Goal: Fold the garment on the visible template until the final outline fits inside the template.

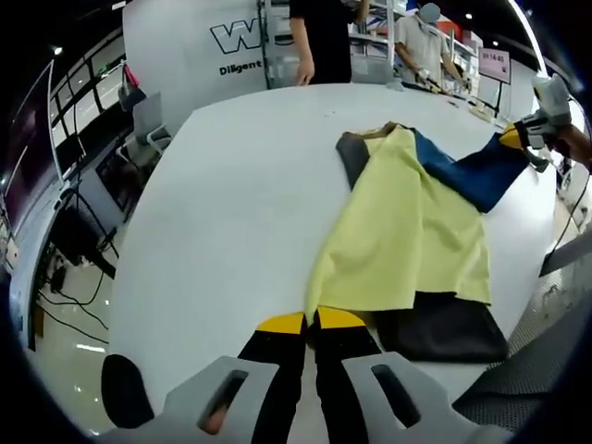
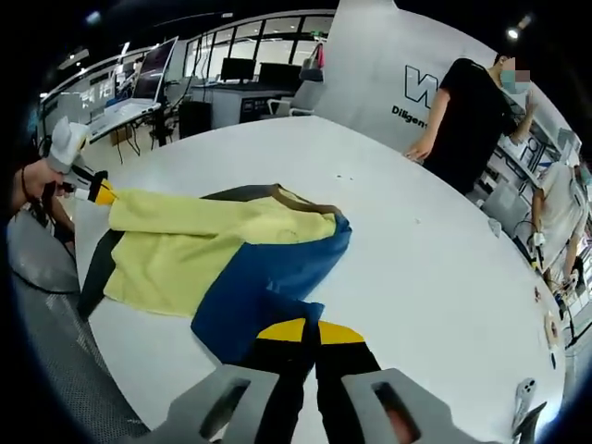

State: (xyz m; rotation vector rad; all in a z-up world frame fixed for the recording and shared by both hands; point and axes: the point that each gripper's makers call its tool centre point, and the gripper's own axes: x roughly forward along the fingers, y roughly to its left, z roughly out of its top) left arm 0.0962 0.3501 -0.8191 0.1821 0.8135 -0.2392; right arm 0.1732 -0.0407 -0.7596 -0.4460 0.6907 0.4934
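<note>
A pale yellow garment [image 1: 407, 231] with a blue sleeve [image 1: 472, 171] lies spread on a dark template [image 1: 444, 328] on the white table [image 1: 231, 213]. My left gripper [image 1: 310, 321] is shut on the yellow hem at the near edge. The right gripper [image 1: 529, 139] shows far right in this view, holding the blue sleeve's end. In the right gripper view, my right gripper [image 2: 310, 330] is shut on the blue sleeve [image 2: 264, 277], and the yellow body [image 2: 185, 245] stretches left to the left gripper [image 2: 97, 192]. The dark template [image 2: 92, 268] peeks out beneath.
A person in black [image 2: 467, 111] stands at the table's far side, and another person in a light shirt [image 2: 560, 213] is beyond. Small items [image 2: 546, 324] lie near that edge. Desks with monitors [image 2: 240, 69] and a white banner [image 1: 203, 46] surround the table.
</note>
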